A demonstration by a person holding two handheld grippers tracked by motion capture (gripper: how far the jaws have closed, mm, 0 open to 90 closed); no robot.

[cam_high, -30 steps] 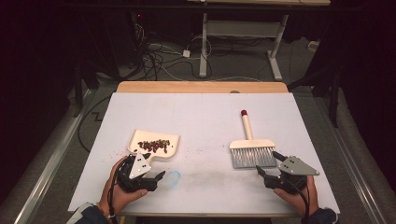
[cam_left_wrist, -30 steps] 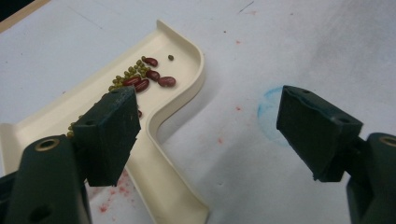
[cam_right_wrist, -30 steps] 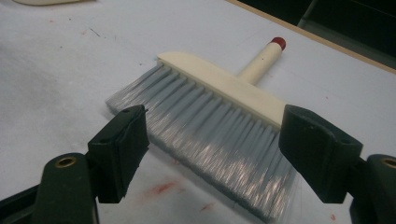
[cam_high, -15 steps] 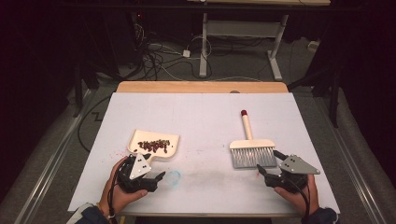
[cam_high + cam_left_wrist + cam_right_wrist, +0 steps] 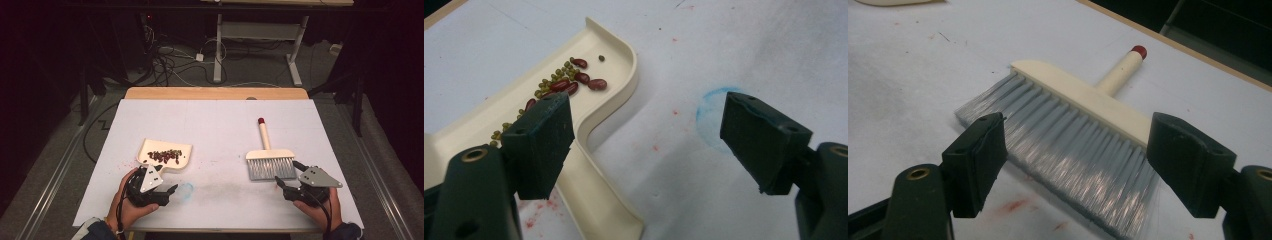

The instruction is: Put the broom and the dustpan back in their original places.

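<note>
A cream dustpan (image 5: pixel 165 153) (image 5: pixel 594 130) lies on the white table at the left, holding several red beans and small green ones (image 5: pixel 569 82). My left gripper (image 5: pixel 162 187) (image 5: pixel 649 145) rests open just in front of it, its jaws standing astride the pan's handle and bare table. At the right lies a hand brush (image 5: pixel 270 159) (image 5: pixel 1073 130) with grey bristles, a cream head and a red-tipped handle pointing away. My right gripper (image 5: pixel 289 175) (image 5: pixel 1078 165) stands open just before the bristles, holding nothing.
The table is covered in white paper (image 5: pixel 215 125) with a faint blue ring (image 5: pixel 186 190) (image 5: pixel 714 117) near the left gripper and red specks around the pan. A wooden edge (image 5: pixel 215 93) runs along the far side. Cables and desk legs lie on the floor beyond.
</note>
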